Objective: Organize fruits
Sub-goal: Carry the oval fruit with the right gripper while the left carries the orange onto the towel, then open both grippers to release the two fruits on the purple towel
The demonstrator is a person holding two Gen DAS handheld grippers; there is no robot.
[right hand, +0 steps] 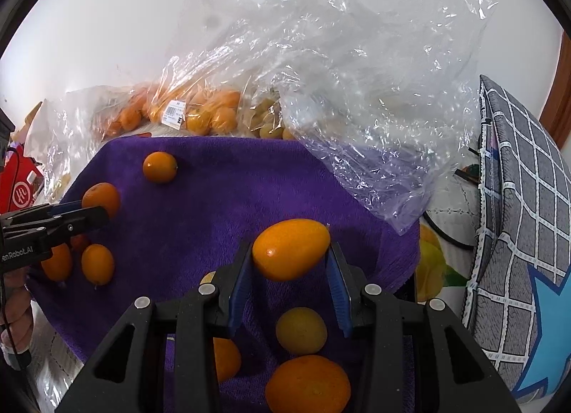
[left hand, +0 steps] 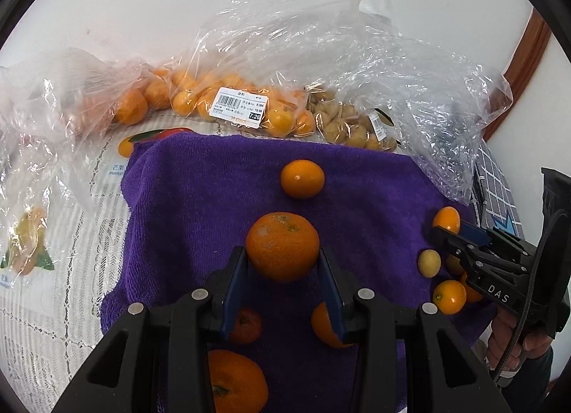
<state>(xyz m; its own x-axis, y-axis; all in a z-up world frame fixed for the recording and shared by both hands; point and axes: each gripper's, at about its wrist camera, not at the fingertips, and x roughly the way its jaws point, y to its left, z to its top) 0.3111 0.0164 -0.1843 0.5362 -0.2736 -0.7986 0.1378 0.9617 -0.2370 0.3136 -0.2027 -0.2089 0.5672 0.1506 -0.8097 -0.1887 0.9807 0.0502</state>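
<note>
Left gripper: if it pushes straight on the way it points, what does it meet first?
Holding a mandarin, the left gripper would probably meet the purple towel, short of the small orange fruit; depth unclear.

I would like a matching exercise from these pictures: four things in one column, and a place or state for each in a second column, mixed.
1. mandarin
2. kumquat
3. price label
4. towel

a. purple, under loose fruit
b. in the right gripper
c. on a plastic bag
d. in the left gripper

Pairs: 1-d, 2-b, 3-c, 4-a
</note>
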